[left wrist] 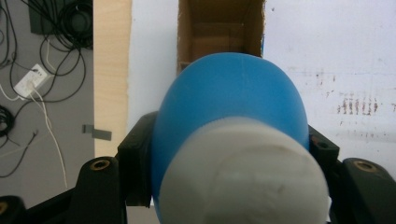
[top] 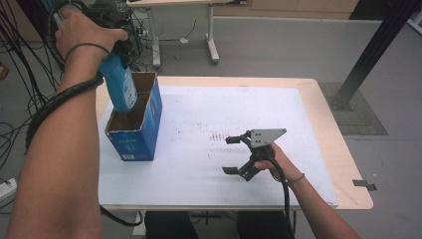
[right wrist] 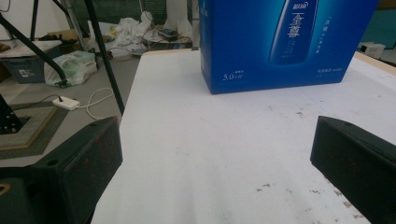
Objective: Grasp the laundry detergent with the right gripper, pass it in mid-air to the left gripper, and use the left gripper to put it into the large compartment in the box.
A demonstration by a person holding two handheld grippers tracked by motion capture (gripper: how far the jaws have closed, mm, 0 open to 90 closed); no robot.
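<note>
Now, left gripper [top: 115, 55]: clamped on blue bottle [top: 119, 84]
bottle: over open box [top: 144, 127], far left
right gripper [top: 235, 155]: jaws apart, empty

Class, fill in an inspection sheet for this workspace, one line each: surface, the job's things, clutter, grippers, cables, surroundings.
Surface: white sheet on a wooden table, with small dark marks near the middle.
Job's things: blue bottle with a white cap, tilted, its lower end inside the open top of the blue box standing on the sheet.
Clutter: nothing seen on the sheet.
Grippers: left gripper shut on the blue bottle, above the blue box; right gripper open, low over the sheet, holding nothing.
Cables: one trails from each gripper; loose cables on the floor at left.
Surroundings: grey floor, another table's legs beyond, black frame post at right.
</note>
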